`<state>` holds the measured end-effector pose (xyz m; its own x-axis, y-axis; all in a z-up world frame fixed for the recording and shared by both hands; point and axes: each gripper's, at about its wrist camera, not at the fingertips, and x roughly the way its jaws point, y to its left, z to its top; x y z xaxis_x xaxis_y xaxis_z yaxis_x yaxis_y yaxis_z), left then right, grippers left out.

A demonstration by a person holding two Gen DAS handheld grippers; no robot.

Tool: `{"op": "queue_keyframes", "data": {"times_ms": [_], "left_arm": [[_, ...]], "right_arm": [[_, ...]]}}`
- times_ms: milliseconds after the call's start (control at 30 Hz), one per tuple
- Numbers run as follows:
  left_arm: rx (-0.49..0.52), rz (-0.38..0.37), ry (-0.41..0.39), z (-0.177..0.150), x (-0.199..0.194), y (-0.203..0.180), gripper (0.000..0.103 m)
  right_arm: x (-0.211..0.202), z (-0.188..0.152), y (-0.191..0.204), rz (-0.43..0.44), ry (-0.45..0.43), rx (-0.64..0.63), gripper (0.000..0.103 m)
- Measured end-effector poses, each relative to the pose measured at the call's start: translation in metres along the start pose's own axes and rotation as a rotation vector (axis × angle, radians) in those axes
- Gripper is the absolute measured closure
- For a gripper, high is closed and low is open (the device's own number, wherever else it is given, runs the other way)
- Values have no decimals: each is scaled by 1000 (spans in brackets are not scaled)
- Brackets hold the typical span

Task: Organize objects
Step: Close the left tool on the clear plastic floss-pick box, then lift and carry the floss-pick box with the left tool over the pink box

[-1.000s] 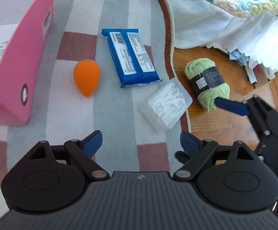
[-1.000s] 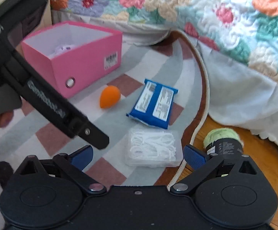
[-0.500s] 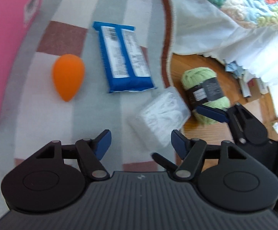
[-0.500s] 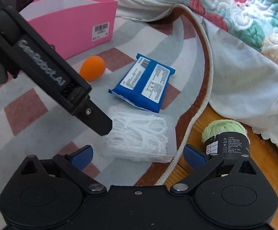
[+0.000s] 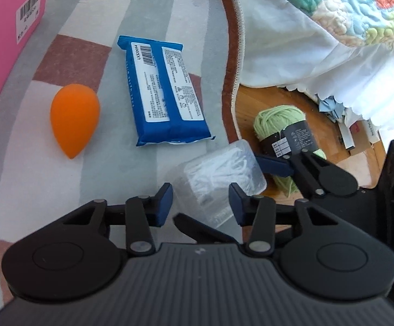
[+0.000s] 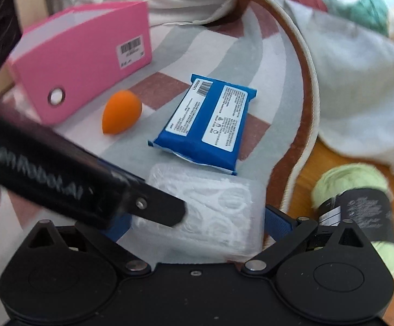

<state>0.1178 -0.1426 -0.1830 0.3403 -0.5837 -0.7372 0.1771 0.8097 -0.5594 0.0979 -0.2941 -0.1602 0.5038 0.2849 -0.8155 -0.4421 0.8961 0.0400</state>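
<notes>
Left gripper (image 5: 201,203) is pointing steeply down at the rug (image 5: 69,190), jaws closing, with a corner of the clear plastic box (image 5: 221,174) of white floss picks sitting between the blue pads; pads are not yet pressing on it, as far as the view shows. Right gripper (image 6: 197,222) is coming in from the opposite side, jaws spread wide and straddling the same box (image 6: 210,217); its right fingertip (image 5: 274,164) is lying just beside the box's far side. Whether the right pads are touching the box is hard to tell, since the left gripper's body is crossing in front and the frame is blurred.

The box is lying at the rug's curved edge, near the brown border. Just off that edge, on the wooden floor (image 5: 245,100), a green yarn ball (image 5: 281,119) with a dark label is lying on its side.

Further in on the rug, a blue wipes packet (image 5: 164,92) is lying flat, label side up, just beyond the box. An orange egg-shaped sponge (image 5: 73,119) is resting beside the packet, apart from it. Beyond the sponge a pink box (image 6: 83,62) is standing open-topped toward the rug's far side, barcode sticker on its wall. A floral quilt (image 5: 359,5) and white bed skirt are hanging over the rug's far edge.
</notes>
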Motion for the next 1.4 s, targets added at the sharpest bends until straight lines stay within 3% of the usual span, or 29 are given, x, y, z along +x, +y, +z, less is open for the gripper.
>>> {"op": "queue_keyframes", "data": {"times_ms": [167,300,500,700,833,900,1067,1400], "left_arm": [[-11,-11,4,-3,-4,5,62],[-28,-4,4,-4,-4,10,54],[-21,-27,-9,-8,-6,12,60],[-9,30,-2,-15,-18,13,58],[-58,8,51,-10,-17,25,52],[-56,-3,60,-9,-17,28,53],[-35,-10,32,-12,-18,27,55],[18,30,2,-14,-18,17,52]], "right_arm": [[-2,-4,-6,21,12,117,1],[-3,-13,-5,16,36,141,1],[-10,-14,-3,36,28,193,8],[-12,-18,18,46,31,155,8],[-16,-21,22,65,29,143,9],[-17,-20,19,60,29,144,15],[-19,-19,17,41,31,141,28],[-17,-22,23,-2,-2,115,27]]}}
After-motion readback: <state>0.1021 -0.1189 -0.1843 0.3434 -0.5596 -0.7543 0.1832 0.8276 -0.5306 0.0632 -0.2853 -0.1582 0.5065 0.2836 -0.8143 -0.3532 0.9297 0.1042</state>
